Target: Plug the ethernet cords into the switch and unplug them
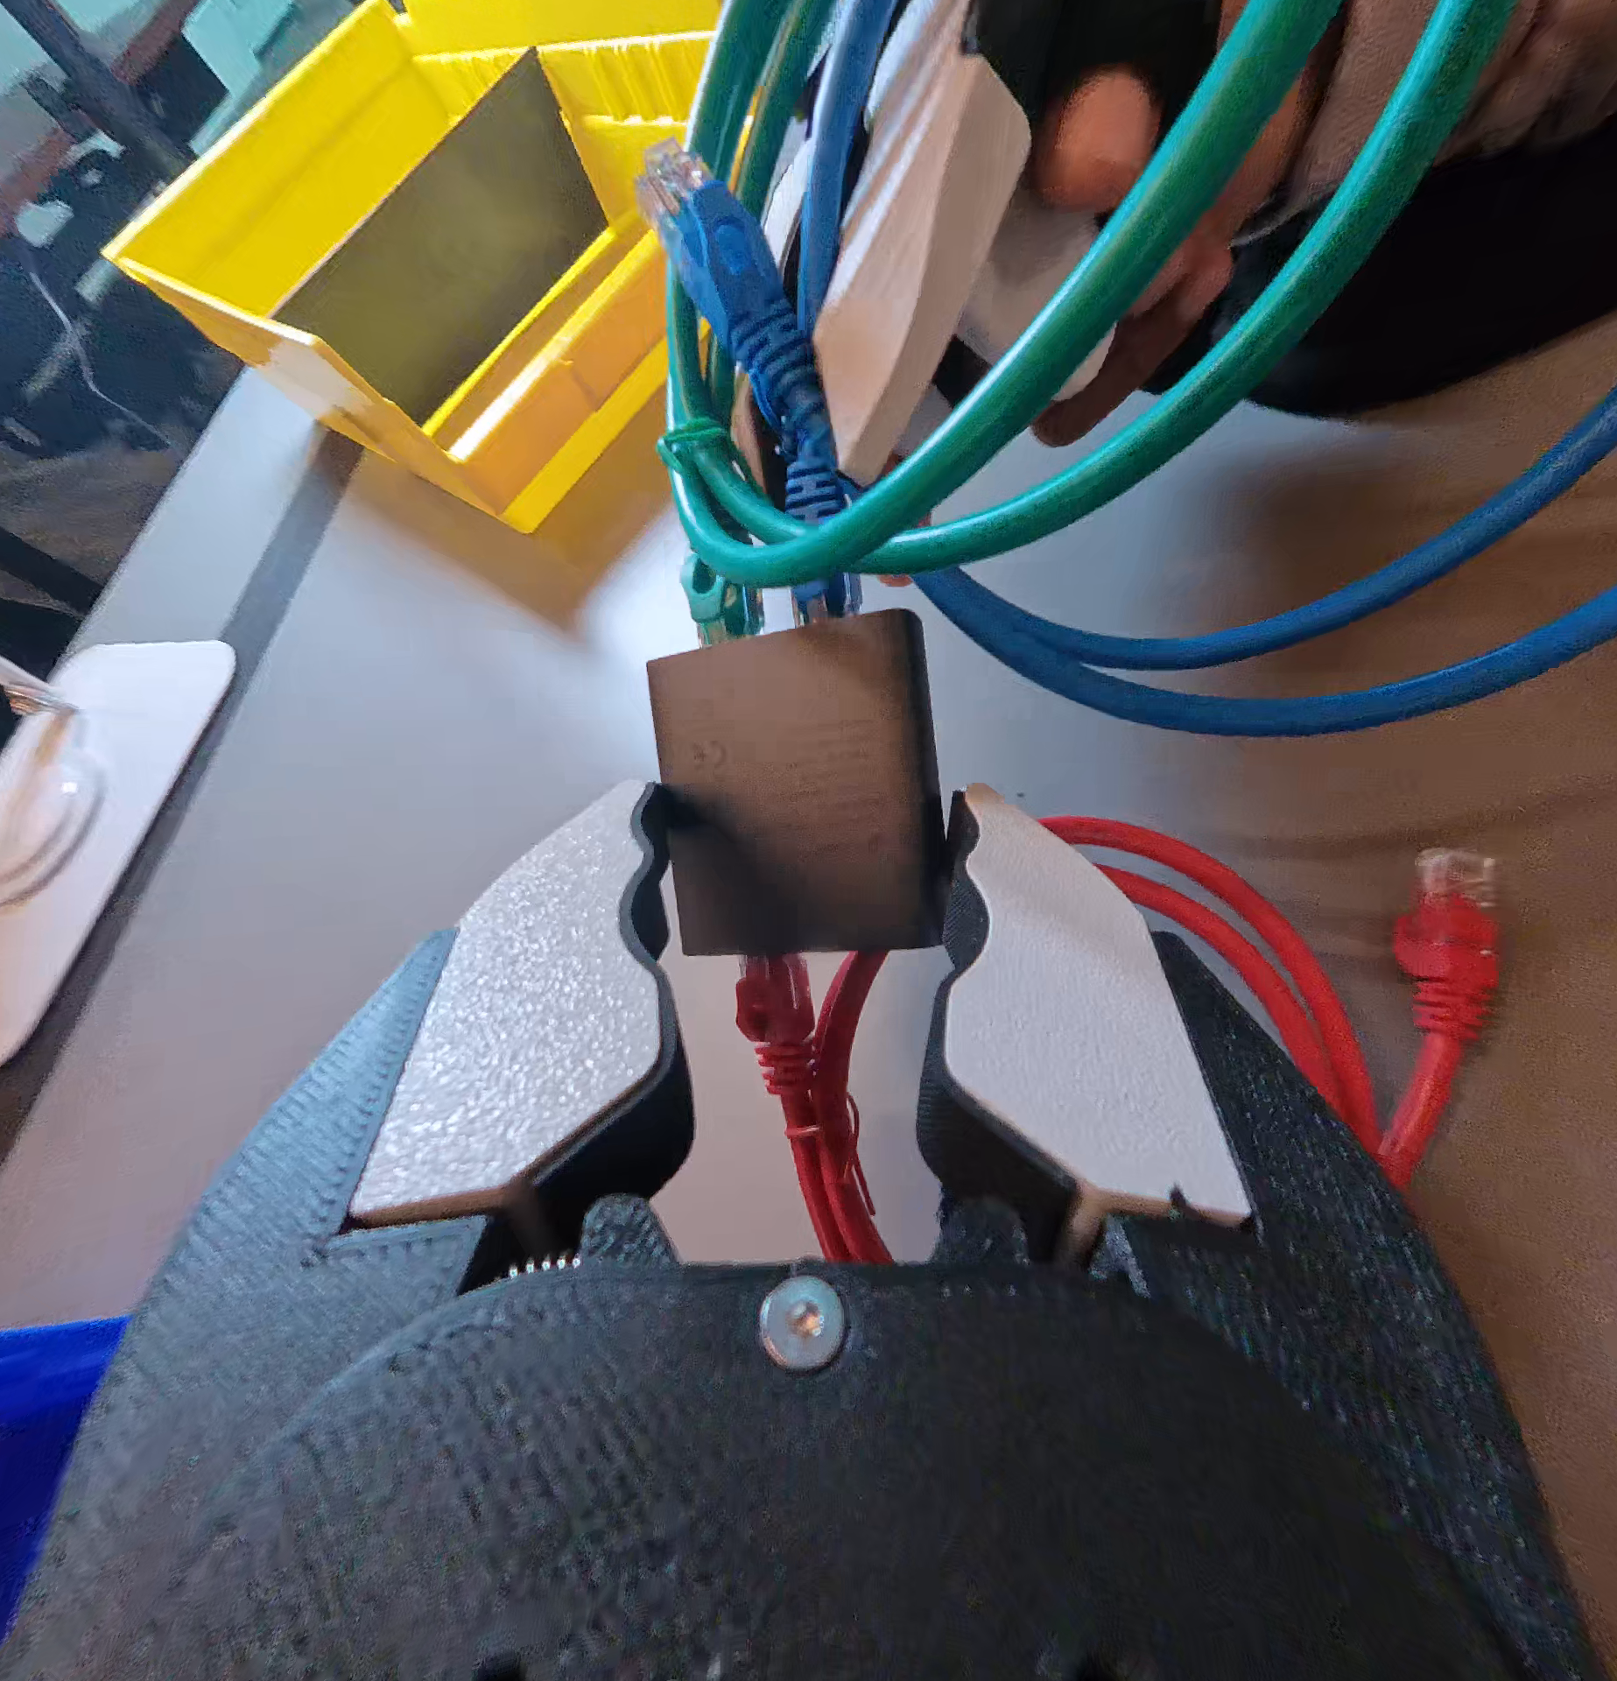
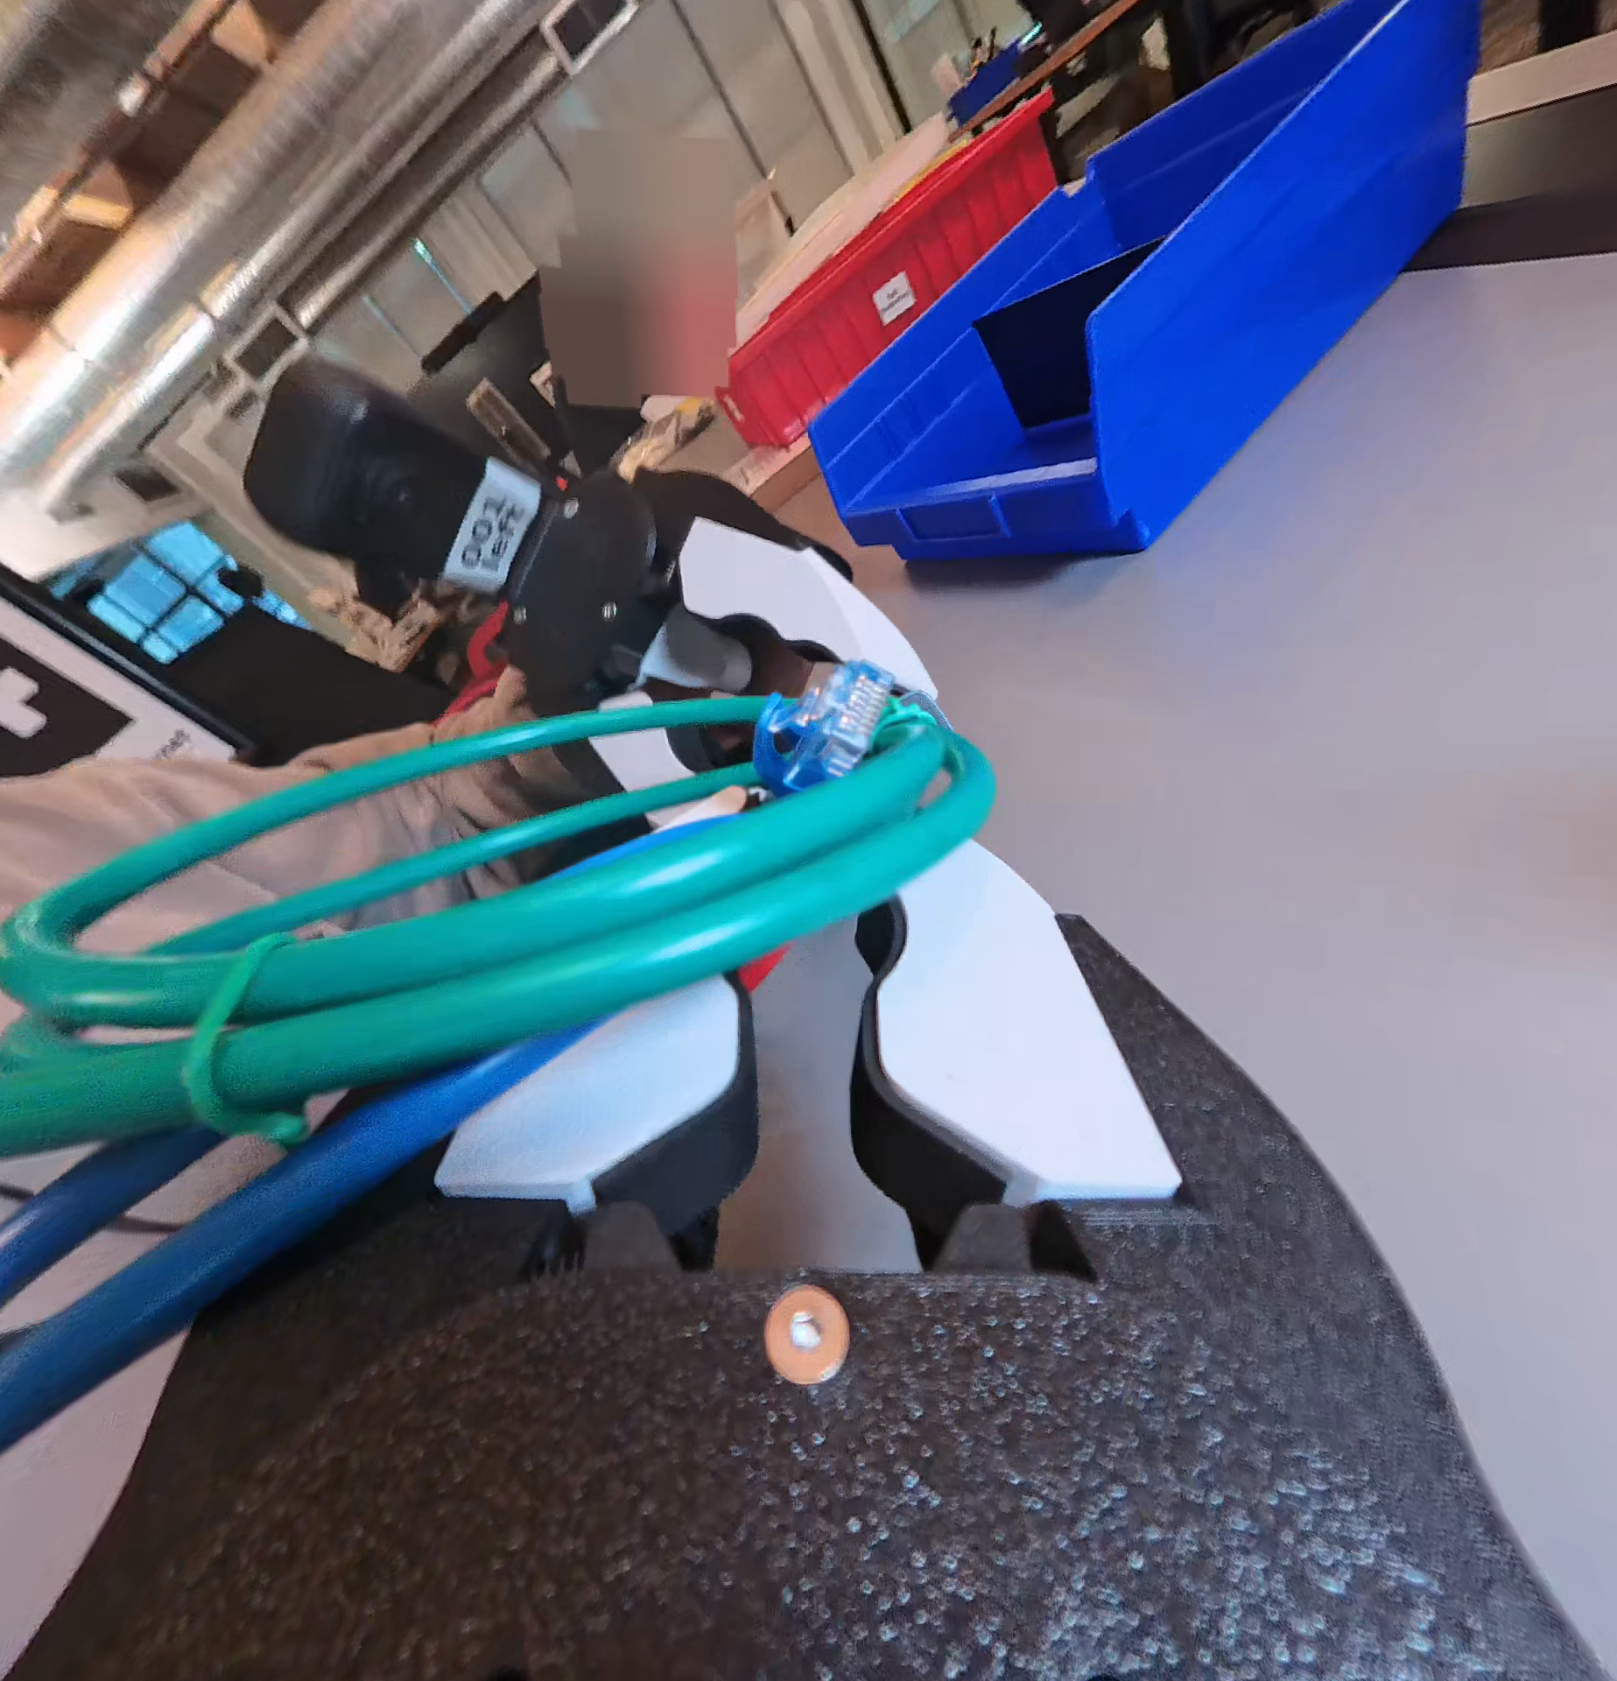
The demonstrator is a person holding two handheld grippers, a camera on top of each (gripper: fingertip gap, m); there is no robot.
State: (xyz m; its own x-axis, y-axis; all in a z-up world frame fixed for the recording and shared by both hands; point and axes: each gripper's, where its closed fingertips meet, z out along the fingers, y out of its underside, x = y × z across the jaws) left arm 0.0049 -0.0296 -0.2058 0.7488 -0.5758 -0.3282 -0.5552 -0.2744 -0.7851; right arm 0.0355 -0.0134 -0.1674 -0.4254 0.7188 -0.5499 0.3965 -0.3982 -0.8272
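My left gripper point(image 1: 800, 810) is shut on the small black switch point(image 1: 786, 728) and holds it above the grey table point(image 1: 422, 819). A green plug point(image 1: 709, 596) and a blue plug point(image 1: 823, 596) meet the switch's far face; the ports are hidden. The coiled green cord point(image 1: 1105, 300) and blue cord point(image 1: 1241, 709) hang there, with a loose blue plug point(image 1: 695, 227). My right gripper point(image 1: 864, 455) is closed narrowly on the blue cord's boot. In its own view my right gripper point(image 2: 809, 946) lies under the green coil point(image 2: 513, 910). A red cord point(image 1: 1241, 928) lies on the table.
A yellow bin point(image 1: 377, 227) stands at the table's far left edge. A white pad point(image 1: 86, 819) lies at the left. A blue bin point(image 2: 1150, 364) and a red bin point(image 2: 877, 273) stand beyond. A hand point(image 1: 1095, 136) holds the right gripper. The gap from one gripper's tips to the other's is roughly 6 cm.
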